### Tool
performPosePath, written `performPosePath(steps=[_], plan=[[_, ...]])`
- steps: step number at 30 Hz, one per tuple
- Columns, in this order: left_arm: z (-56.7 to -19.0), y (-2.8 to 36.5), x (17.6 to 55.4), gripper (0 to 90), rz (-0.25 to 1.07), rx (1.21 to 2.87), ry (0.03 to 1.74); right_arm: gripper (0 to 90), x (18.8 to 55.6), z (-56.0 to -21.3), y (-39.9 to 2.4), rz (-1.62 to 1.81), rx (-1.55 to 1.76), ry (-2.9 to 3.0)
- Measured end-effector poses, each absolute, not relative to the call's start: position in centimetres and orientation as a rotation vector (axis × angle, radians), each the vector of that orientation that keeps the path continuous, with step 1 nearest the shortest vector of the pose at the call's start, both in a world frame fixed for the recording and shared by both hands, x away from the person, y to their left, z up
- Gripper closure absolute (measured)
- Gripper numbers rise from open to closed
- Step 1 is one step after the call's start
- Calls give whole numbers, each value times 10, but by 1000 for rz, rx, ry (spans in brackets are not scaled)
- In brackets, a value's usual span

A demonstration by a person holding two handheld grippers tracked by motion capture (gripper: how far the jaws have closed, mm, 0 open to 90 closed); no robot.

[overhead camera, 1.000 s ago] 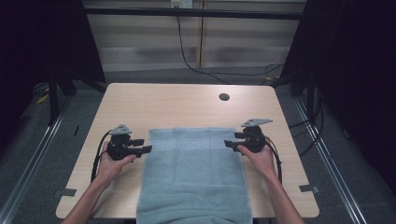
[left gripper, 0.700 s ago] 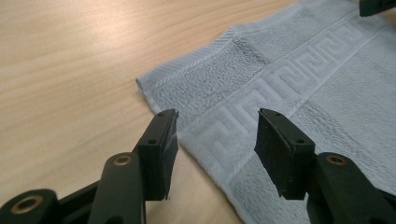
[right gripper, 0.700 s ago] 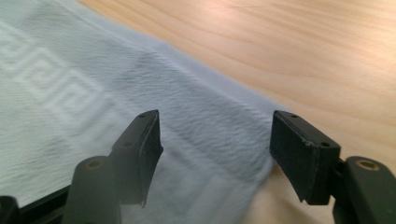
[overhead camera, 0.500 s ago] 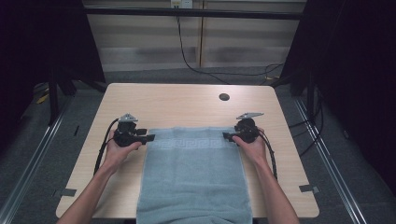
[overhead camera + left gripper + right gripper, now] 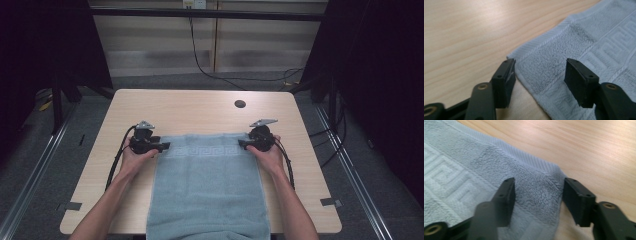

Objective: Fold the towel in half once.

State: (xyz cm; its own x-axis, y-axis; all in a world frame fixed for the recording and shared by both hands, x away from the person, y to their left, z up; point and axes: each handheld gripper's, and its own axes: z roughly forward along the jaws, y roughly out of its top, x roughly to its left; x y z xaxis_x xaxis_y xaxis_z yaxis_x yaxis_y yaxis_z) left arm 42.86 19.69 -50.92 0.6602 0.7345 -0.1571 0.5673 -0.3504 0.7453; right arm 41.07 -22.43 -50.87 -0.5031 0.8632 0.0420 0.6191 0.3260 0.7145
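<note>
1. I look down on a pale wooden table (image 5: 200, 107) with a small dark round hole (image 5: 240, 104) near its far edge.
2. A light blue towel (image 5: 207, 190) lies flat in front of me, running off the near edge.
3. My left gripper (image 5: 161, 146) sits at the towel's far left corner.
4. My right gripper (image 5: 242, 143) sits at the far right corner.
5. Both forearms come in from the bottom.

The high view looks forward and down from above the person's side of the table (image 5: 200, 107), taking in its whole top. Each gripper view sits low and very near, looking along its own jaws at one far corner of the towel (image 5: 207, 185). All three views share those towel corners and the wood beside them.
</note>
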Motion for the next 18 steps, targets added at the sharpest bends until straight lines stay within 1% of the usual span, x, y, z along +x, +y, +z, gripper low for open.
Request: performPosePath(steps=[2, 4, 6, 7, 8, 9, 11, 13, 15, 18], plan=[[-510, 195, 429, 398, 254, 2041, 1009, 478, 410, -509, -224, 986, 1316, 2250], [-511, 191, 426, 384, 292, 2062, 978, 590, 409, -508, -223, 1003, 1310, 2257], [-511, 186, 422, 387, 323, 2098, 938, 663, 408, -508, -221, 1010, 1310, 2264], [-510, 184, 420, 420, 358, 2124, 911, 679, 408, -508, -220, 1016, 1314, 2267], [-510, 183, 419, 497, 343, 2130, 880, 707, 407, -508, -220, 1019, 1320, 2267], [-510, 181, 418, 613, 329, 2134, 872, 745, 407, -507, -220, 1030, 1327, 2272], [-510, 179, 417, 803, 309, 2117, 870, 784, 407, -508, -219, 1042, 1339, 2272], [-510, 179, 419, 839, 266, 2090, 906, 806, 406, -507, -219, 1052, 1351, 2273], [-510, 184, 422, 845, 213, 2033, 945, 823, 406, -506, -220, 1066, 1349, 2273], [-496, 196, 431, 846, 196, 1961, 969, 831, 407, -496, -224, 1107, 1358, 2251]])
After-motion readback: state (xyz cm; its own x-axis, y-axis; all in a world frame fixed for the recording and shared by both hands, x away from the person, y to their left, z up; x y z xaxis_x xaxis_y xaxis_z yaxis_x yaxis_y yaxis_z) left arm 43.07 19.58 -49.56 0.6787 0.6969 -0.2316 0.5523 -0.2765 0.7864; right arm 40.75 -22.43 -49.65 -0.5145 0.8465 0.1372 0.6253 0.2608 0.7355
